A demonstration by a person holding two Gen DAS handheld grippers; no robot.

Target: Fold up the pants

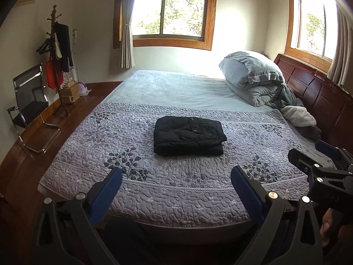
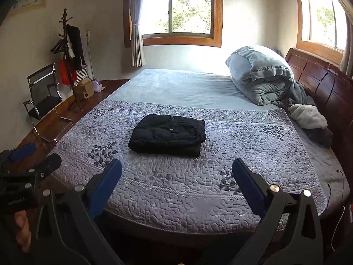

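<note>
On the quilted bedspread (image 1: pixel 181 190), near the middle of the bed, the black pants (image 1: pixel 189 137) sit as a squared, stacked bundle, two snap buttons showing on the top layer. My left gripper (image 1: pixel 176 181) hangs over the foot of the bed with its blue fingers spread wide, nothing between them; my right gripper (image 2: pixel 176 174) hangs alongside it, just as wide and just as empty, both well short of the pants. That fabric looks padded and soft, puffy rather than stiff, light I'd guess, likely to spring open if nudged. If I took hold, I'd pinch the thick folded edge nearest me, through all layers, one gripper toward each corner.
</note>
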